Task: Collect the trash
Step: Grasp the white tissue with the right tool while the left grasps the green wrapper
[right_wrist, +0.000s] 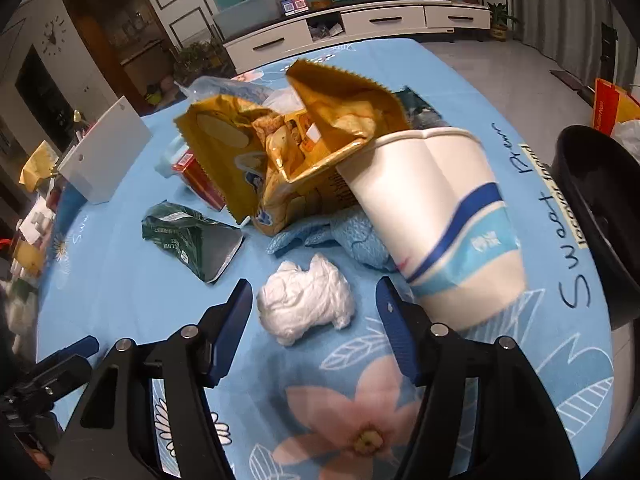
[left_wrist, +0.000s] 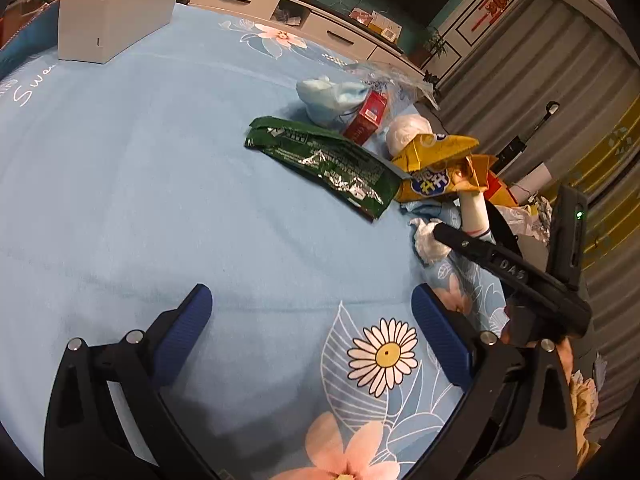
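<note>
Trash lies on a blue flowered tablecloth. A crumpled white tissue lies just ahead of my open right gripper, partly between its fingers, not gripped. A dented white paper cup stands tilted to the right of it, touching a yellow snack bag. A green foil wrapper, a red carton and a blue cloth lie nearby. My left gripper is open and empty over bare cloth, short of the green wrapper and yellow bag.
A white box stands at the far left of the table. A clear plastic bag and a pale blue bag lie at the far edge. A dark bin sits off the table's right side. A TV cabinet stands behind.
</note>
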`<action>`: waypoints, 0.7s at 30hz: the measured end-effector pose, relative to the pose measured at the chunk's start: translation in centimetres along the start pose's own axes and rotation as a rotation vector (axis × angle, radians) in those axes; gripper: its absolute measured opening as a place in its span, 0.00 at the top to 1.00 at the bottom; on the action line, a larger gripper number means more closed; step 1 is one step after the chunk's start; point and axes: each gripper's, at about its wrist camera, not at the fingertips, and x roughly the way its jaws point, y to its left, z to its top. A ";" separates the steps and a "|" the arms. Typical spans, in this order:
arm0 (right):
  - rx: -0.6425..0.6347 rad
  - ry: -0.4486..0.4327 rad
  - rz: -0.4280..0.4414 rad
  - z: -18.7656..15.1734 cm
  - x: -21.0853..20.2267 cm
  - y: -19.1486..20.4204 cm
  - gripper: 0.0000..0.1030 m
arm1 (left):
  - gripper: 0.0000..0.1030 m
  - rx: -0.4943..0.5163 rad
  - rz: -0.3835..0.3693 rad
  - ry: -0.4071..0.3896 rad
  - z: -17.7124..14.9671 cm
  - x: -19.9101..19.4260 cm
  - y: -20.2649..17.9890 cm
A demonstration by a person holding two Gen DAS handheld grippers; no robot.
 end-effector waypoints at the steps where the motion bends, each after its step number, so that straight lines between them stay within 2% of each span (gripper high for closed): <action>1: -0.006 0.002 -0.004 0.0 0.2 0.1 0.45 | 0.03 -0.002 -0.003 -0.003 0.2 0.0 0.0; 2: -0.013 0.005 -0.006 0.0 0.4 0.3 0.48 | 0.03 -0.003 -0.006 -0.004 0.3 0.1 0.1; 5: -0.050 0.016 -0.001 0.0 0.9 0.8 0.68 | 0.03 -0.005 -0.012 -0.009 0.7 0.2 -0.1; 8: -0.082 0.003 0.002 -0.1 0.7 1.4 0.78 | 0.03 -0.006 -0.016 -0.011 1.3 0.6 -0.5; 12: -0.081 0.000 0.064 -0.6 -0.5 1.7 0.79 | 0.03 -0.018 -0.028 -0.014 2.3 1.1 -1.0; 15: -0.073 -0.017 0.103 -1.2 -2.0 1.3 0.78 | 0.03 -0.068 -0.059 -0.010 3.6 1.9 -1.4; 21: -0.053 -0.056 0.121 -1.7 -4.3 -0.1 0.78 | 0.04 -0.166 -0.074 0.003 7.2 4.6 -2.8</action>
